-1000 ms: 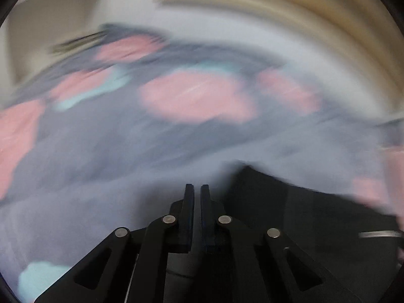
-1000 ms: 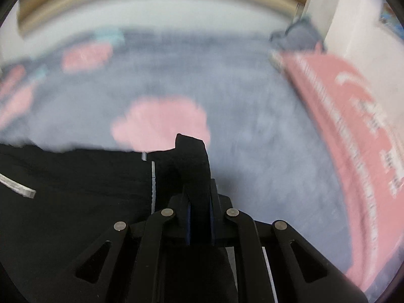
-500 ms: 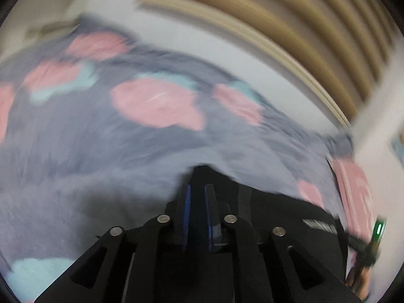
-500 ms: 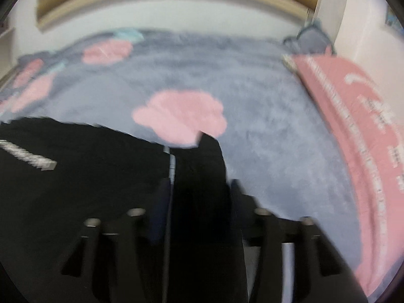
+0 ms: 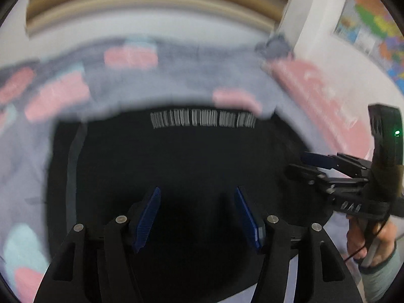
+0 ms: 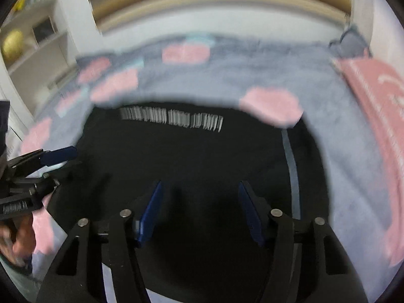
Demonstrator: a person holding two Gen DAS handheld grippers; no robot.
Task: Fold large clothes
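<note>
The left gripper [image 5: 197, 217] has its blue-padded jaws spread wide with nothing between them, hovering over a black garment [image 5: 189, 156] that lies flat beneath it. The right gripper [image 6: 199, 212] is likewise spread wide and holds nothing, poised over the same black garment [image 6: 189, 156]. In the left wrist view the right gripper [image 5: 310, 164] shows at the right edge, its blue-tipped fingers apart at the garment's side, a green light glowing on its black body, and the person's right hand [image 5: 368, 240] around its handle. In the right wrist view the left gripper [image 6: 58, 159] enters from the left edge at the garment's other side, with the left hand [image 6: 15, 237] blurred below it.

Across the far part of the garment runs a line of white lettering [image 5: 202, 120]; motion blur smears it and it cannot be read. A pale stripe [image 6: 293, 171] runs down one side of the cloth.

The garment rests on a grey plush blanket [image 6: 252, 70] with pink and pale blue blotches. Along the blanket's right side lies a pink cloth [image 6: 378, 106] with white marks, too blurred to read. A colourful poster [image 5: 373, 32] hangs on the wall at upper right, its print illegible, and white shelves [image 6: 32, 40] stand at upper left.
</note>
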